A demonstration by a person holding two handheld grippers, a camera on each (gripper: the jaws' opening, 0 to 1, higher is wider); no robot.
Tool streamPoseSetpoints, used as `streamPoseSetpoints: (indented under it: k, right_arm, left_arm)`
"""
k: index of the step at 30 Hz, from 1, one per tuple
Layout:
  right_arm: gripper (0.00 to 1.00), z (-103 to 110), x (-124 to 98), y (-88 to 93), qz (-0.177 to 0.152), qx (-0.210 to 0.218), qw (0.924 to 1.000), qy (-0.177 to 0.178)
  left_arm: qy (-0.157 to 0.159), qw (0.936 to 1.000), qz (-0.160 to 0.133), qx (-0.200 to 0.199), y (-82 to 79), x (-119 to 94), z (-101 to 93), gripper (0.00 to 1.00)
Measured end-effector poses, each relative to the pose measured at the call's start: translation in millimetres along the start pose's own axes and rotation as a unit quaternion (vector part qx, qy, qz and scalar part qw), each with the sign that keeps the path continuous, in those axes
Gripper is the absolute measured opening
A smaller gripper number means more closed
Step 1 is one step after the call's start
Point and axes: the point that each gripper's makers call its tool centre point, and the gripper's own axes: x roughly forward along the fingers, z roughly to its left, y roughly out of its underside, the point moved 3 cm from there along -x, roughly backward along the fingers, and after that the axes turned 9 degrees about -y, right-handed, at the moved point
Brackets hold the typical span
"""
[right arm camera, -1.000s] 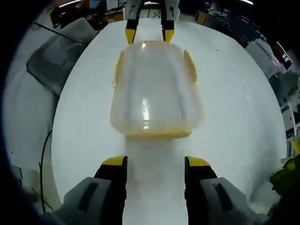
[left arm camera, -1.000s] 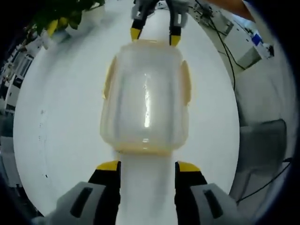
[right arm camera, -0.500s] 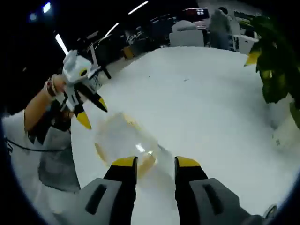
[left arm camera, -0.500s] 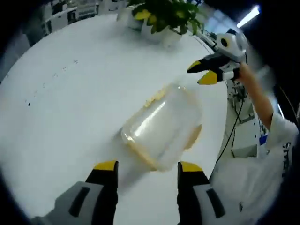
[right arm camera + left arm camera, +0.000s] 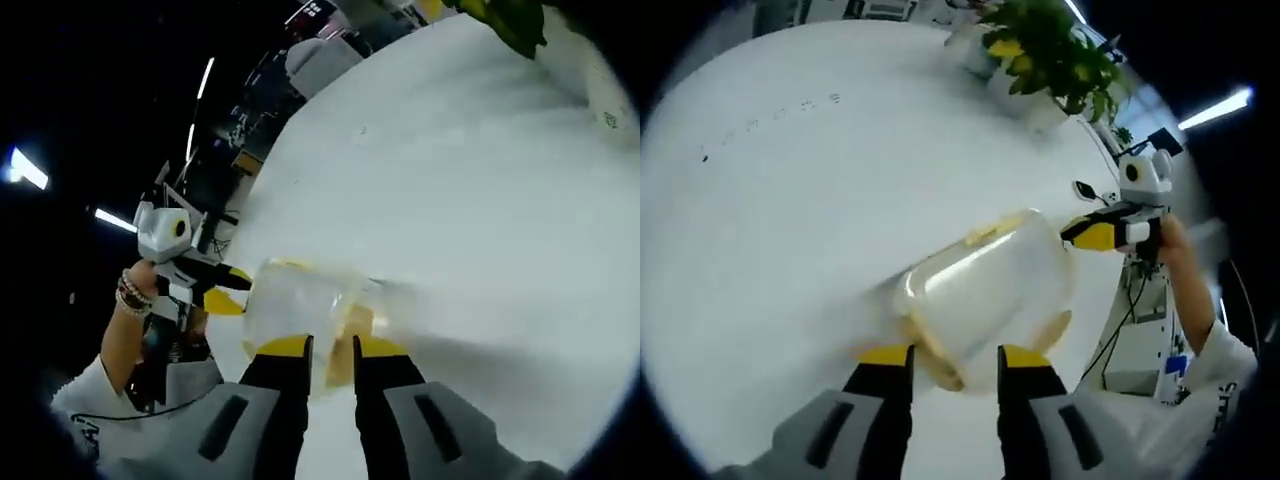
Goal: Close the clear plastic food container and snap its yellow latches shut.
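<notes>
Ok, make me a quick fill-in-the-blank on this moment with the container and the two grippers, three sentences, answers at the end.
1. The clear container sits on a table whose surface is ____ in colour.
2. The tips of the left gripper are coloured ____.
3. In the left gripper view, beyond the container at the far edge of the table stands a potted ____ with green leaves.

Missing words: white; yellow; plant
</notes>
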Motion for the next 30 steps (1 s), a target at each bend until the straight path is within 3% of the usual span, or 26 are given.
streamPoseSetpoints:
  k: [2, 3, 8, 10, 16, 21, 23, 24, 25, 30]
  right_arm:
    - [0.06, -6, 0, -1.5, 0.010, -0.015, 0.9994, 0.028]
    - [0.05, -5, 2, -2.2, 0.019, -0.030, 0.9992, 0.021]
    - [0.08, -5, 6, 0.4, 0.035, 0.002, 0.9992, 0.021]
    - [0.10, -5, 7, 2.5, 0.048, -0.013, 0.9986, 0.020]
    - [0.09, -9, 7, -3.9, 0.050, -0.010, 0.9982, 0.032]
    - [0.08, -13, 7, -6.3, 0.038, 0.010, 0.9989, 0.026]
    - [0.07, -13, 8, -6.4, 0.037, 0.011, 0.9989, 0.025]
    - [0.07, -13, 9, -8.2, 0.032, 0.009, 0.9991, 0.025]
    - [0.07, -12, 8, -7.3, 0.036, 0.012, 0.9990, 0.025]
    - [0.06, -12, 9, -7.1, 0.038, 0.019, 0.9987, 0.027]
  left_arm:
    - [-0.002, 0.9999, 0.006, -0.011, 1.5, 1, 2.6, 0.23]
    - [-0.002, 0.9999, 0.008, -0.013, 2.1, 1, 3.4, 0.23]
    - [-0.002, 0.9997, 0.023, -0.010, 9.4, 4, 4.0, 0.21]
    - [-0.001, 0.9996, 0.026, -0.010, 10.7, 2, 4.8, 0.21]
    - [0.009, 0.9996, 0.024, -0.015, 12.0, 2, 6.0, 0.21]
    - [0.032, 0.9977, 0.038, -0.045, 15.8, 4, 7.9, 0.20]
    - [0.041, 0.9979, 0.029, -0.040, 15.5, 4, 5.8, 0.19]
    - [0.024, 0.9990, 0.032, -0.018, 15.7, 6, 12.1, 0.19]
    - [0.033, 0.9979, 0.032, -0.045, 11.5, 11, 2.4, 0.19]
    - [0.039, 0.9979, 0.029, -0.042, 9.4, 16, -7.8, 0.19]
